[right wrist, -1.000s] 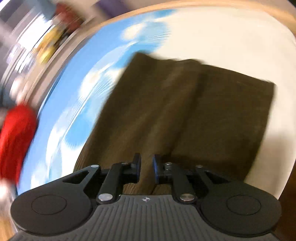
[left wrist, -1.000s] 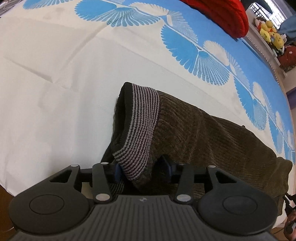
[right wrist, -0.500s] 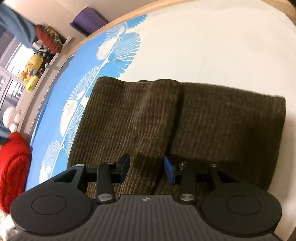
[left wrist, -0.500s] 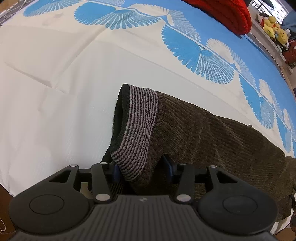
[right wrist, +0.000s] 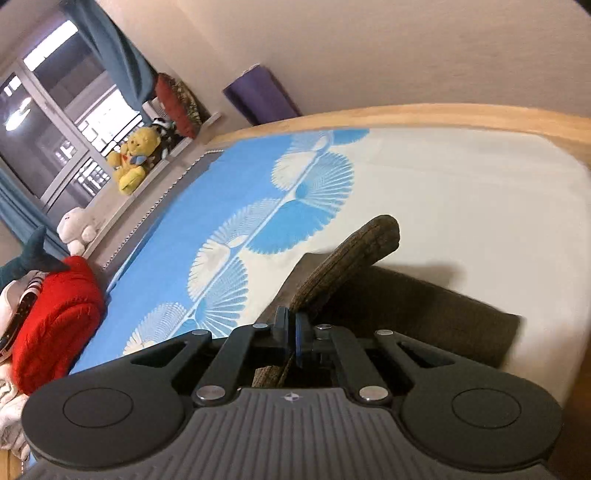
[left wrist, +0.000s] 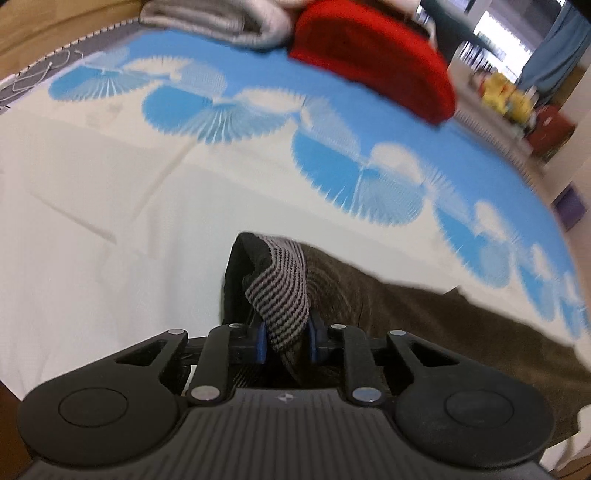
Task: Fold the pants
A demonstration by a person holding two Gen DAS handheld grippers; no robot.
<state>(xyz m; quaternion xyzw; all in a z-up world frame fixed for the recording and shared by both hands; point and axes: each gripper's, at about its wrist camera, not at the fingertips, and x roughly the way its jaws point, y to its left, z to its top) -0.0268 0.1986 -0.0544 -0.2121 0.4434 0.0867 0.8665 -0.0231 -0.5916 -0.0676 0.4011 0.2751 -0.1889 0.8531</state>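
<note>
Dark brown corduroy pants (left wrist: 424,321) lie on a bed with a white and blue sheet (left wrist: 110,258). Their grey-and-black striped waistband (left wrist: 284,291) is bunched and raised between the pads of my left gripper (left wrist: 286,339), whose jaws are closing and press on it. In the right wrist view my right gripper (right wrist: 291,328) is shut on a ridge of the pants' leg end (right wrist: 354,258), pulled up off the sheet. The remaining brown cloth (right wrist: 424,314) stays flat below it.
A red cushion (left wrist: 376,55) and folded grey blanket (left wrist: 221,18) lie at the far side of the bed. Stuffed toys (right wrist: 135,158) sit on a window ledge. A wooden bed rim (right wrist: 443,114) bounds the sheet, with a purple object (right wrist: 258,96) behind it.
Both grippers closed on the pants and rose. The left pinched the striped waistband, and the right gathered a fold of the leg end and lifted it off the sheet.
</note>
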